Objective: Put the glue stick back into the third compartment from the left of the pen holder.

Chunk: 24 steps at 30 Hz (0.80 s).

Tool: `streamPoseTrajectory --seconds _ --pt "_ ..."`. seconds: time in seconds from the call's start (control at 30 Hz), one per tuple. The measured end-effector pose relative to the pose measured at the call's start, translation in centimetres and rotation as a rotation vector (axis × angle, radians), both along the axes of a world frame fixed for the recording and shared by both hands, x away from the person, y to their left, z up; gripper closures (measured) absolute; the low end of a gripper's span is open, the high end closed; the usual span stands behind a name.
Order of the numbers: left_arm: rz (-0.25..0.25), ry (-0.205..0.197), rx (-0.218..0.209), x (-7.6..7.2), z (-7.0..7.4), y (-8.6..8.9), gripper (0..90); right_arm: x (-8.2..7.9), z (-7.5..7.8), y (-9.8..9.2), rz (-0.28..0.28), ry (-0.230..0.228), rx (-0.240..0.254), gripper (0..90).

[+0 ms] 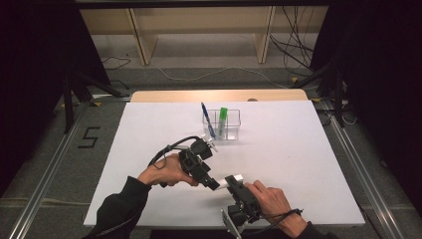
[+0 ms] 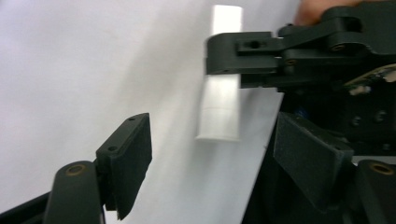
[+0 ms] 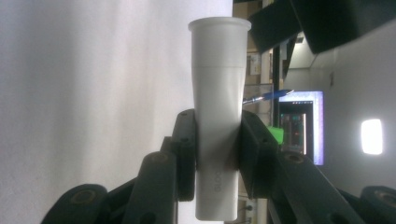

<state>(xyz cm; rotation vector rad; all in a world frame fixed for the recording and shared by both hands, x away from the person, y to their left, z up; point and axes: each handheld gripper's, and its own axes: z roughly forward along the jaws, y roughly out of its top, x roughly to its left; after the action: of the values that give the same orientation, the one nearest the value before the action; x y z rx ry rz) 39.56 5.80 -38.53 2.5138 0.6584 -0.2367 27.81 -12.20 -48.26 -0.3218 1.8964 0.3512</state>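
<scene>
White tabletop (image 1: 278, 164) takes up most of the high view, with a wooden strip along its far edge, dark floor and metal rails on both sides, pale shelving and loose cables behind. Person's forearms in dark sleeves come in from the bottom edge, both hands near the front middle of the table. Left gripper (image 1: 215, 183) sits left of centre, tips pointing right and slightly toward the person, black cable looping back over the hand. Its own view: left gripper (image 2: 212, 161) jaws spread, nothing between the pads, table surface showing through the gap. Right gripper (image 1: 230, 180) sits just right of it, tips pointing up-left, near the left gripper's tips. Right gripper (image 3: 218, 149) jaws pinch a white tube (image 3: 218, 116) around its lower middle, pads pressing both sides so the tube narrows there; flared end points away from the camera, flat crimped end toward it. Same white tube (image 2: 219, 105) in the left gripper view hangs ahead of the open jaws, apart from them, clamped by the other gripper's black jaw. High view has the white tube (image 1: 236, 177) clear of the tabletop at front centre. Clear plastic organiser (image 1: 229, 130) stands well apart toward the far middle, holding a blue pen (image 1: 207, 119) leaning left and a green marker (image 1: 222, 118) upright.
</scene>
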Motion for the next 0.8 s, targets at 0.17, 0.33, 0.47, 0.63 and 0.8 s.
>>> streamPoseTrajectory --seconds 0.17,0.33,0.47,0.63,0.8 --pt "0.063 -0.081 -0.075 0.0 0.3 1.4 24.2 0.5 0.2 -0.5 -0.006 0.014 0.035 70.8" --pt "0.140 -0.174 -0.151 -0.2 0.5 3.0 23.5 0.9 0.4 -0.9 -0.032 0.035 0.054 70.8" --pt "0.194 -0.247 -0.212 -0.6 0.5 4.5 23.1 1.3 0.6 -1.1 -0.032 0.038 0.072 70.8" --pt "0.265 -0.304 -0.269 -1.3 0.1 5.9 22.8 1.6 0.8 -1.3 -0.053 0.066 0.086 70.8" --pt "0.308 -0.333 -0.305 -1.7 -0.6 6.9 22.3 1.9 1.0 -1.4 -0.074 0.088 0.125 70.8"
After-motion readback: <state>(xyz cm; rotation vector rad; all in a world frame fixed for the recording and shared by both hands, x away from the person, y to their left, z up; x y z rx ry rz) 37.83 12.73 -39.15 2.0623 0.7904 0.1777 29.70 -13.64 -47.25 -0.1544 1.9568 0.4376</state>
